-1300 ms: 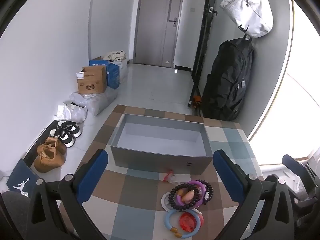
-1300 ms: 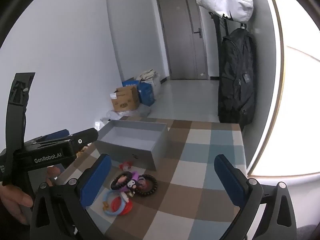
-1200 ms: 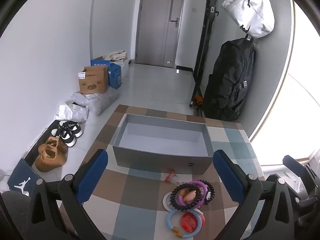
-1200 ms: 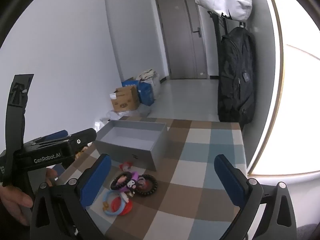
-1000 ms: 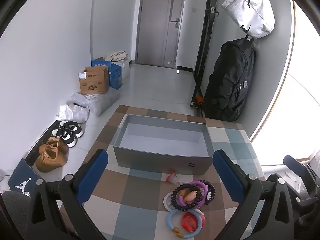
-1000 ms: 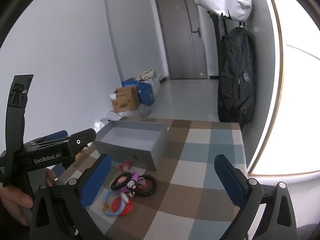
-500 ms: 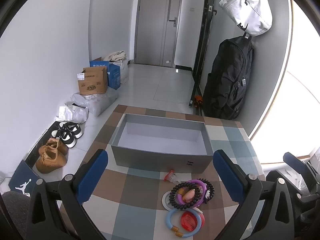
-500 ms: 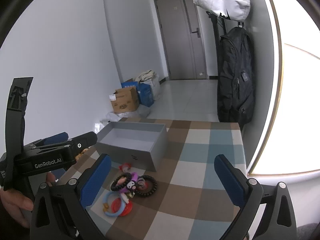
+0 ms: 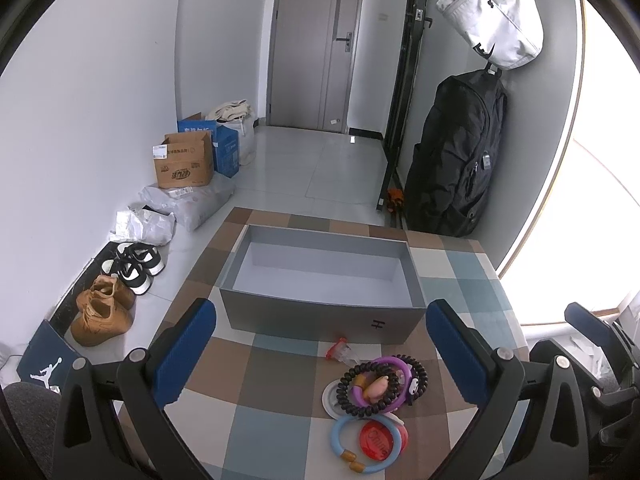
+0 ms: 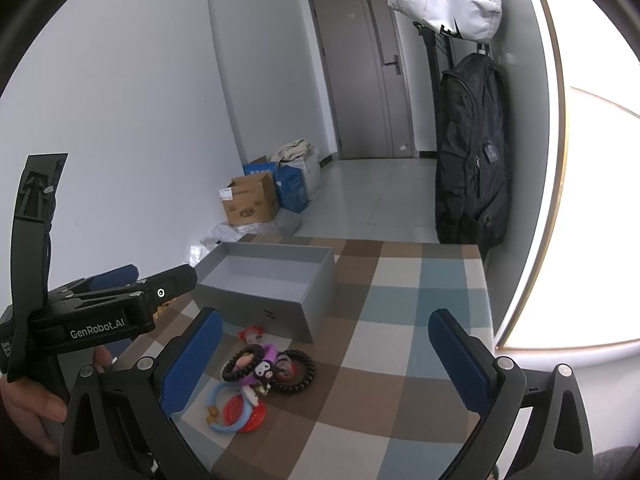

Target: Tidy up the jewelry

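An empty grey box [image 9: 324, 276] stands on the checked tablecloth [image 9: 256, 412]; it also shows in the right wrist view [image 10: 272, 284]. In front of it lies a heap of jewelry [image 9: 376, 390]: a black bead bracelet, a purple ring, a black coil band, a light-blue bangle [image 9: 352, 446] around a red disc, and a small red clip [image 9: 338, 350]. The heap also shows in the right wrist view [image 10: 260, 372]. My left gripper [image 9: 320, 356] is open and empty above the table, short of the heap. My right gripper [image 10: 320, 364] is open and empty, the heap by its left finger.
The left gripper body [image 10: 100, 312] and the hand holding it are at the left of the right wrist view. Beyond the table are shoes [image 9: 104, 308], cardboard boxes [image 9: 184, 160], a black backpack [image 9: 456, 160] and a door [image 9: 316, 44]. The table edge [image 10: 486, 300] runs along the right.
Both grippers have drifted only slightly; the view shifted a little. The jewelry and the box have not moved, and both jaws stay open.
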{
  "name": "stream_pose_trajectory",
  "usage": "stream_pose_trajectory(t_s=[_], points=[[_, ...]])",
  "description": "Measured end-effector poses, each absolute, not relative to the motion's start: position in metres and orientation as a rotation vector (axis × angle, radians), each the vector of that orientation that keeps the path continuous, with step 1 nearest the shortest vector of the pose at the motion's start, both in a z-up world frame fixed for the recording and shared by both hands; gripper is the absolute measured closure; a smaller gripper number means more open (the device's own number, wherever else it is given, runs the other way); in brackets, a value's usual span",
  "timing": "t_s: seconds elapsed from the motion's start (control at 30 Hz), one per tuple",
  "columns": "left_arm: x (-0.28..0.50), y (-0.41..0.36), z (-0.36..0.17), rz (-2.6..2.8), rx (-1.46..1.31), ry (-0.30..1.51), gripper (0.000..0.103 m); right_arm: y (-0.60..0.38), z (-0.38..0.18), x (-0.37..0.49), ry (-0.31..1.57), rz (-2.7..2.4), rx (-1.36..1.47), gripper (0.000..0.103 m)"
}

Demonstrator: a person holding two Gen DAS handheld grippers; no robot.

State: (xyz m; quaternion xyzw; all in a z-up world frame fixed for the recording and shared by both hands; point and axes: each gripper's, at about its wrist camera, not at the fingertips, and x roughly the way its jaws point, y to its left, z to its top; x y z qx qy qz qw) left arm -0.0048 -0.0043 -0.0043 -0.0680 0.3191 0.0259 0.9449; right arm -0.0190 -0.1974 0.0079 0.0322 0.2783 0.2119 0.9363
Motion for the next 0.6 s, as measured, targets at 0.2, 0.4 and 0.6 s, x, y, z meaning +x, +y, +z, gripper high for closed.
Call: stream_pose_trajectory(t_s=[0.2, 0.4, 0.6], points=[[-0.0050, -0.0044, -0.0052, 0.052, -0.139, 0.652, 0.001, -0.1974, 0.0078, -0.0190, 0.569, 0.433, 0.066, 0.000], [-0.0048, -0.0044, -0.0053, 0.053, -0.139, 0.652, 0.001, -0.1971, 0.0078, -0.0189, 0.568, 0.432, 0.068, 0.000], [-0.0042, -0.0048, -0.0054, 0.054, -0.138, 0.654, 0.001, -0.1971, 0.0083, -0.0192, 0.571, 0.432, 0.069, 0.000]])
